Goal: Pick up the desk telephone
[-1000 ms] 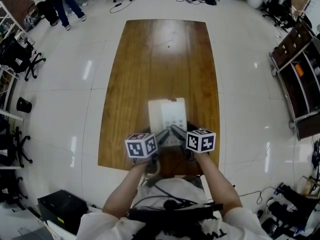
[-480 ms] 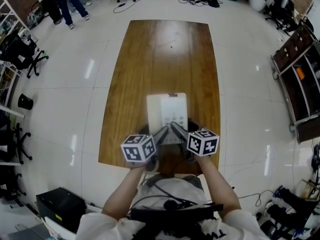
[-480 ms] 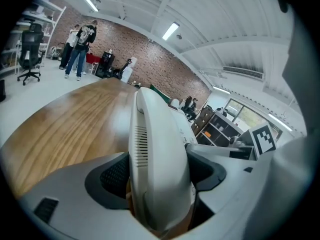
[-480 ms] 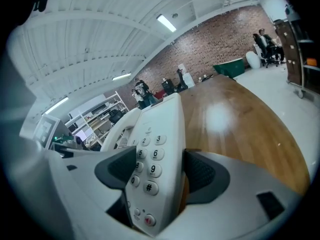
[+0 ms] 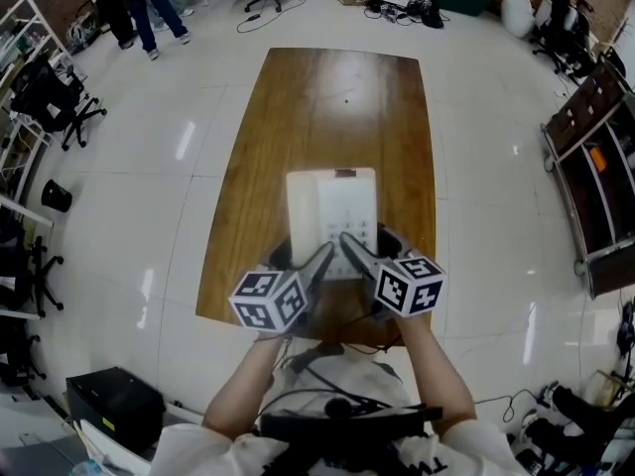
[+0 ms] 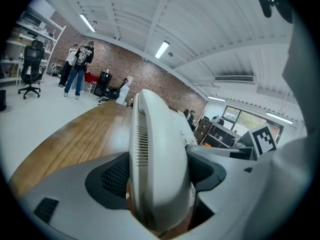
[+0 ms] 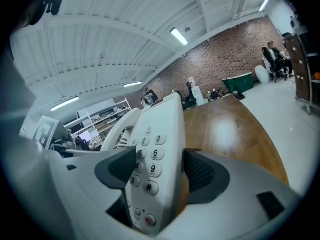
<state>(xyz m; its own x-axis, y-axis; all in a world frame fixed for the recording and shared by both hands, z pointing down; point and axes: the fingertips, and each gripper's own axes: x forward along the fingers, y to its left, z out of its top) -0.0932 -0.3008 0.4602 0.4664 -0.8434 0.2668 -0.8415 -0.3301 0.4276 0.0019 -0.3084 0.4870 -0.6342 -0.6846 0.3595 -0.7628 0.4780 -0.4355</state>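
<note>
Big wooden table (image 5: 327, 107) underneath, and the phone (image 5: 330, 211) looks to be hanging over its near end, clear of the wood. The left gripper (image 5: 322, 263) is clamped on the handset (image 6: 150, 154) side, the right gripper (image 5: 354, 249) on the keypad (image 7: 149, 170) side. So the pick-up seems basically done. All that's left is holding it steady.

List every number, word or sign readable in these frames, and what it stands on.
"3": top key, right column of the desk telephone, right gripper view
"6": key below
"9": next below
"#": last in that column
"2": left of 3
"5": left of 6
"0": left of #
Key left of 9: half hidden by the jaw, unreadable.
Head view: key print too small to read.
Marker cubes: patterns only.
</note>
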